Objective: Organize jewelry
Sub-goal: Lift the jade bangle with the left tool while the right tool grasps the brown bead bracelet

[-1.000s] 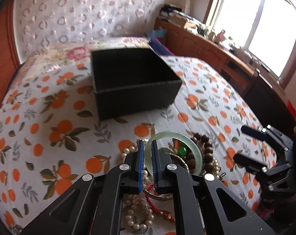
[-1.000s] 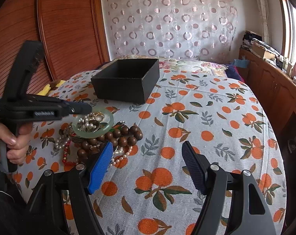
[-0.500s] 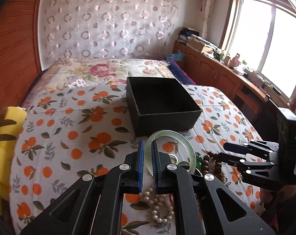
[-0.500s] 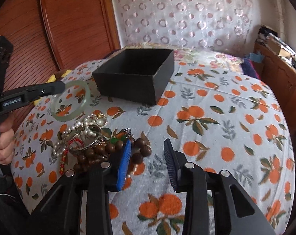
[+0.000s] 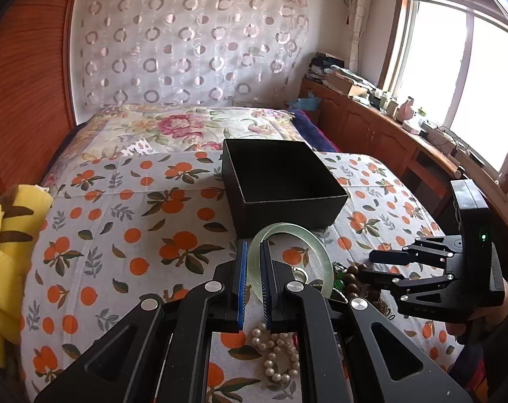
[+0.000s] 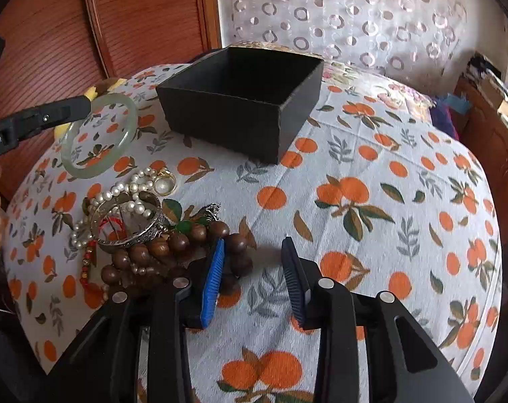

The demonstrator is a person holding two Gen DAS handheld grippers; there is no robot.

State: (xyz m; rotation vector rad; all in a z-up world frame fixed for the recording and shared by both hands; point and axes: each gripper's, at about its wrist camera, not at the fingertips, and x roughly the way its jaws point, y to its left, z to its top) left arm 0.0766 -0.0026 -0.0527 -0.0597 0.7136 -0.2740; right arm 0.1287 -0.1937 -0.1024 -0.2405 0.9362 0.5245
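Pale green jade bangle (image 5: 289, 262) pinched edge-on in left tongs (image 5: 253, 280), held clear above the bedspread (image 6: 354, 174), near the open black box (image 6: 250, 100). Remaining heap lies on the bed: pearl strand (image 6: 126, 191), silver bangle (image 6: 133, 221), wooden beads (image 6: 173, 245). Right tongs (image 6: 254, 275) part-spread, have just been closing; left pad against the beads, nothing gripped between them

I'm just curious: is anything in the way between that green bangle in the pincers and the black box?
Nothing visible. The left gripper holds the green bangle above the bedspread, and the black box stands open beyond it.
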